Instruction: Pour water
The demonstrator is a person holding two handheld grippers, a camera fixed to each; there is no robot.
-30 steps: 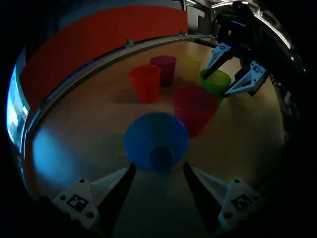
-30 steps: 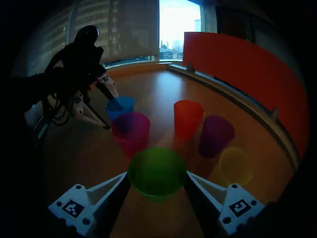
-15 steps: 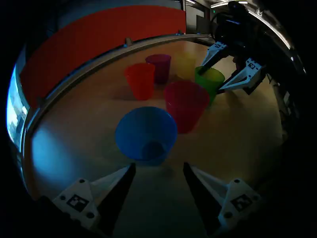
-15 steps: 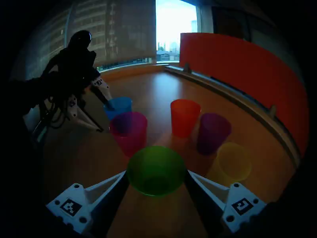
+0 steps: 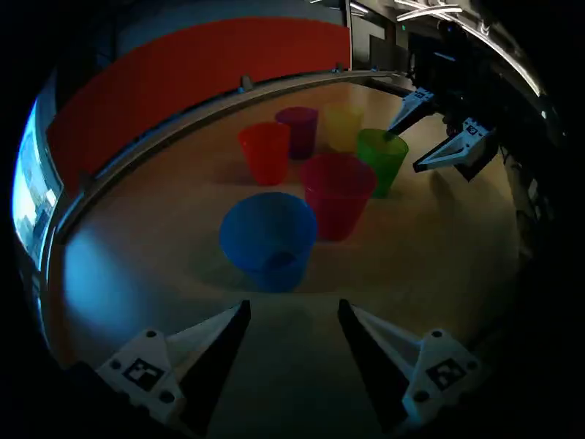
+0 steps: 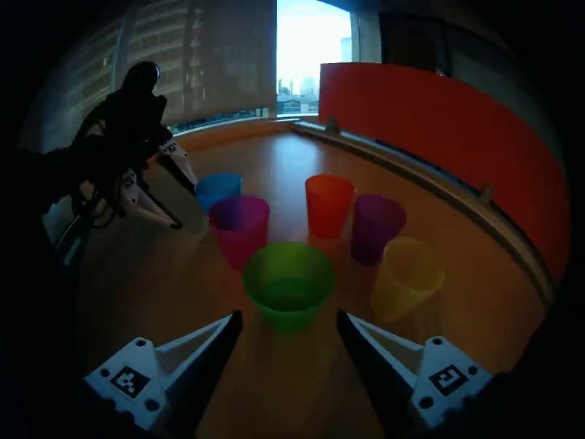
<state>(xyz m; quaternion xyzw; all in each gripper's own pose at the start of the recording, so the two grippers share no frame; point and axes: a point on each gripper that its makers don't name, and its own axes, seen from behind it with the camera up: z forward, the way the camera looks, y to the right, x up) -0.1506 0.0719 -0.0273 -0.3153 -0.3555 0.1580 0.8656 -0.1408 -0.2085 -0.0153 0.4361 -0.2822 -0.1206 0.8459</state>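
Six plastic cups stand clustered on a wooden table. In the left gripper view the blue cup (image 5: 269, 238) is upright just ahead of my open left gripper (image 5: 292, 306), clear of its fingertips. Behind it are a magenta cup (image 5: 336, 194), an orange cup (image 5: 265, 150), a purple cup (image 5: 297, 130), a yellow cup (image 5: 342, 126) and the green cup (image 5: 380, 157), with the right gripper (image 5: 402, 152) beside the green one. In the right gripper view the green cup (image 6: 289, 285) stands in front of my open right gripper (image 6: 289, 316), not touching it. The left gripper (image 6: 186, 205) is near the blue cup (image 6: 218, 190).
A red panel (image 5: 190, 66) and a rail (image 5: 146, 143) run along the table's far edge. A bright window (image 6: 311, 55) lies beyond the table. The light is dim. A person's dark sleeve (image 6: 66, 168) holds the left gripper. Bare tabletop (image 6: 285, 380) lies between my right fingers.
Both grippers have drawn back from the cups. The blue cup sat between the left fingertips and the green cup between the right ones; both now stand free farther ahead.
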